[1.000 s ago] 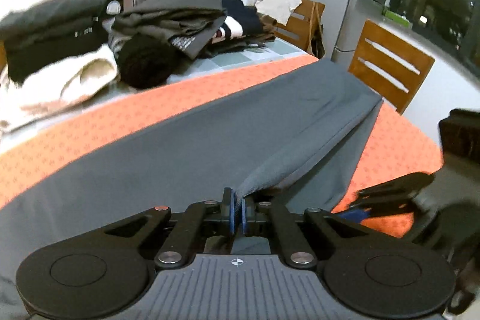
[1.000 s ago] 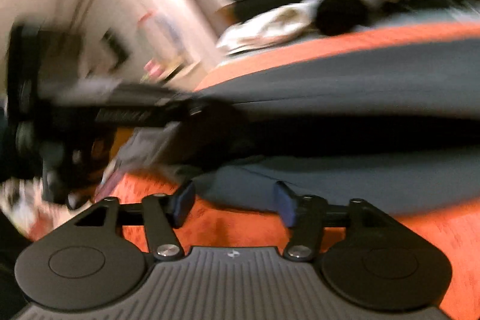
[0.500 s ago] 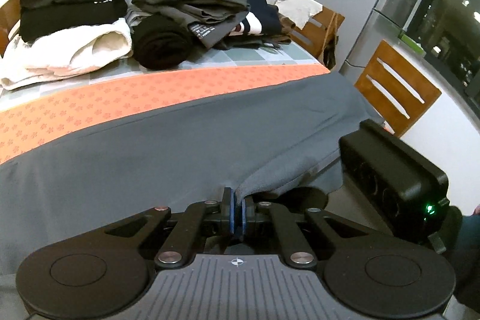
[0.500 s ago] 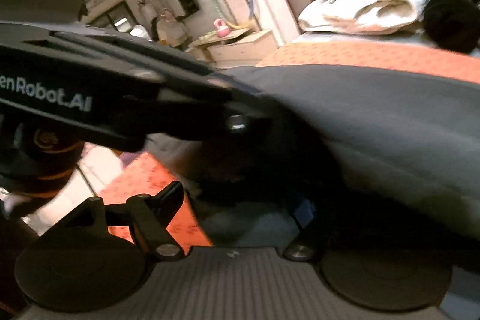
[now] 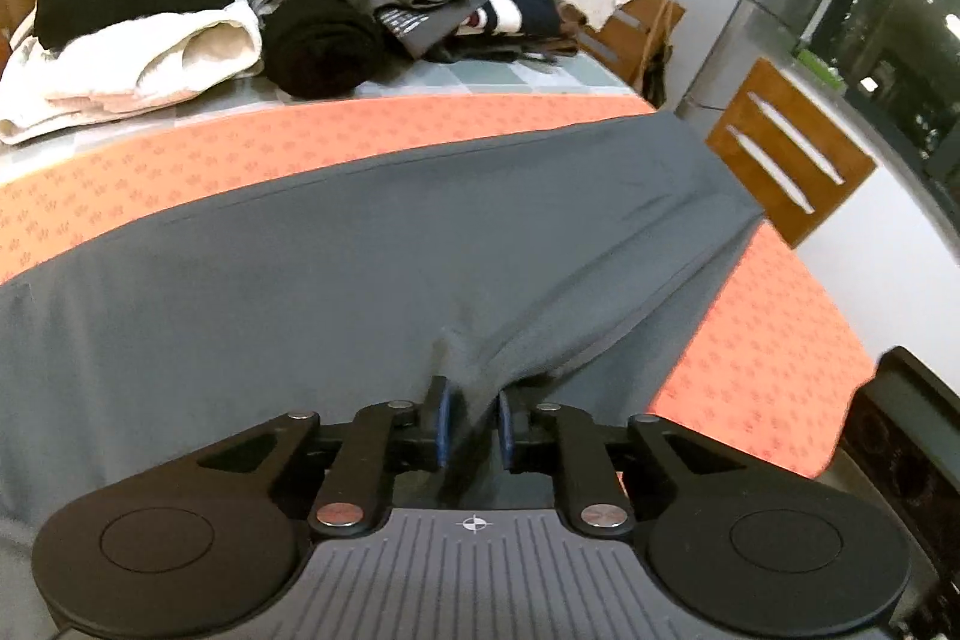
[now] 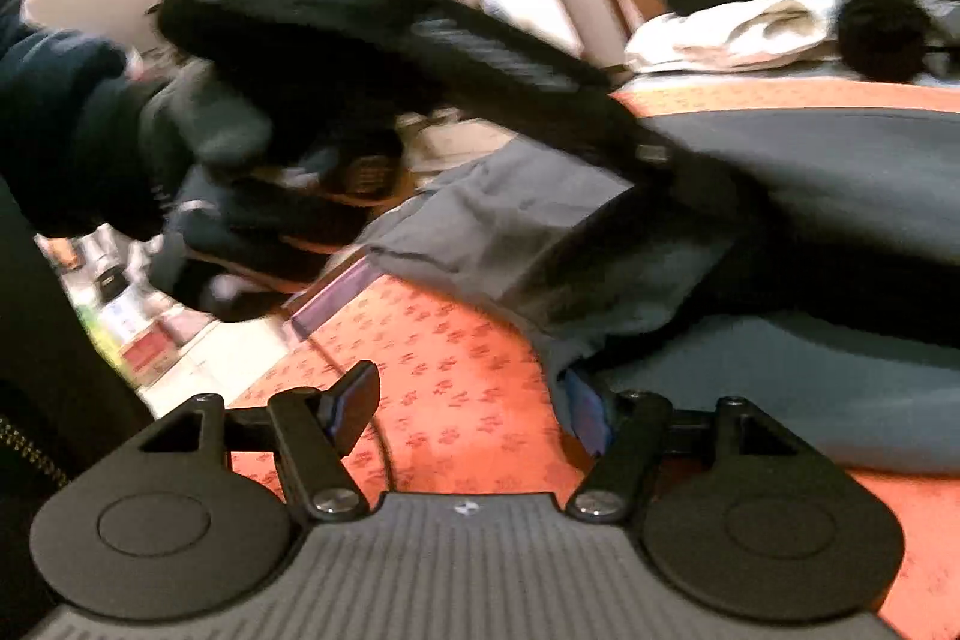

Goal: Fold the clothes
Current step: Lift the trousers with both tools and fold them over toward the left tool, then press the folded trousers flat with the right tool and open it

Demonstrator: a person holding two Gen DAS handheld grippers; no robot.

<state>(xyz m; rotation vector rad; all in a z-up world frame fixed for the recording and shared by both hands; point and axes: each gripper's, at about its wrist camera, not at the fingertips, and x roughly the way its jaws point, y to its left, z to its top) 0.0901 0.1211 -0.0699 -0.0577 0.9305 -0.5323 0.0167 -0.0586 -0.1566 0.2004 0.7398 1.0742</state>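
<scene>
Your grey garment [image 5: 372,274] lies spread across the orange tablecloth [image 5: 180,172] — smooth, seamed along the far edge, one fold ridge running toward your left gripper [image 5: 473,427], whose fingers are parted with cloth loose between them. Your right gripper [image 6: 468,403] is wide apart — gripping nothing, beside the garment's edge.

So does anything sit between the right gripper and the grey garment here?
Nothing visible does. The right gripper is open over bare orange cloth, and the grey garment already meets its right finger. The left gripper hangs above, farther back, not in the gap.
</scene>
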